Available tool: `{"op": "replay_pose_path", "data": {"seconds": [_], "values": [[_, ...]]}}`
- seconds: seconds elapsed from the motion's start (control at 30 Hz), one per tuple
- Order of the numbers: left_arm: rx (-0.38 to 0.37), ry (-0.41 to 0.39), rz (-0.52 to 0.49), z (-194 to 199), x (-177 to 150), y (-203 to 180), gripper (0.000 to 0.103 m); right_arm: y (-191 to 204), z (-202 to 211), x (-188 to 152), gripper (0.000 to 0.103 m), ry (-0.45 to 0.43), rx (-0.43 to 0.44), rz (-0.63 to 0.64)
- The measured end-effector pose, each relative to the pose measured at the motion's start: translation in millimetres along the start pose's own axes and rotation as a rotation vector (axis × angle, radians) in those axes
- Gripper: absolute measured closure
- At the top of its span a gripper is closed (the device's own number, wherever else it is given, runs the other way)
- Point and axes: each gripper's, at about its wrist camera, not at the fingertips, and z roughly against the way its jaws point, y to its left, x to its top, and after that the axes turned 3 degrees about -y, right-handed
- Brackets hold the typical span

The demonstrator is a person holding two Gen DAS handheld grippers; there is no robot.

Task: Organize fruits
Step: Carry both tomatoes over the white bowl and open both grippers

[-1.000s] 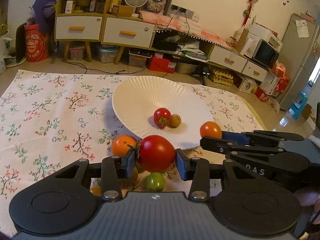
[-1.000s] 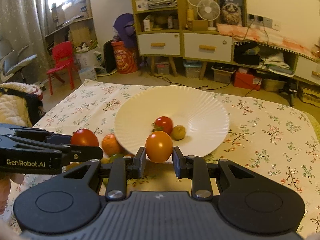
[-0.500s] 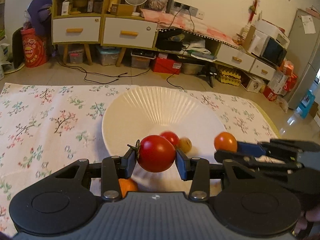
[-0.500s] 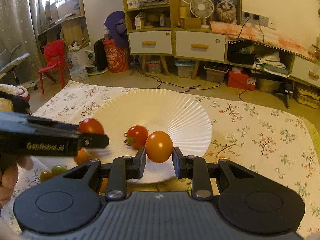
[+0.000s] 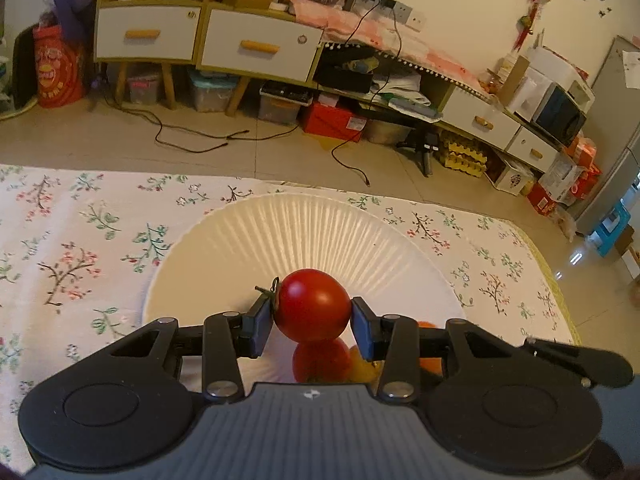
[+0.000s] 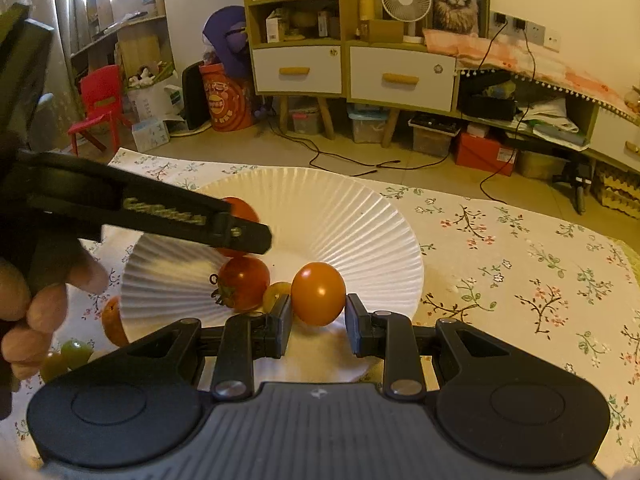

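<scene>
My left gripper is shut on a red tomato and holds it above the white ribbed plate. It also shows in the right wrist view, over the plate's left side. My right gripper is shut on an orange tomato above the plate's near part. On the plate lie a red tomato with a stem and a small yellow fruit. In the left wrist view the red one shows under my held tomato.
An orange fruit and green fruits lie on the floral tablecloth left of the plate. The person's hand holds the left gripper. Cabinets and boxes stand on the floor beyond the table.
Both grippers have moved forward over the plate with their tomatoes still held. The left one now hangs above the red tomato on the plate.
</scene>
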Motion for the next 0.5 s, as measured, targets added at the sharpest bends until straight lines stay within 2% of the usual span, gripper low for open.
{"op": "replay_pose_path", "data": {"seconds": [0.3, 0.5], "values": [[0.021, 0.035, 0.066, -10.5, 2.1, 4.4, 0.063, 0.6, -4.2, 0.4, 0.077, 0.011, 0.005, 0.007], [0.017, 0.014, 0.089, -6.3, 6.6, 6.9, 0.060, -0.5, -2.9, 0.6, 0.074, 0.005, 0.002, 0.000]]}}
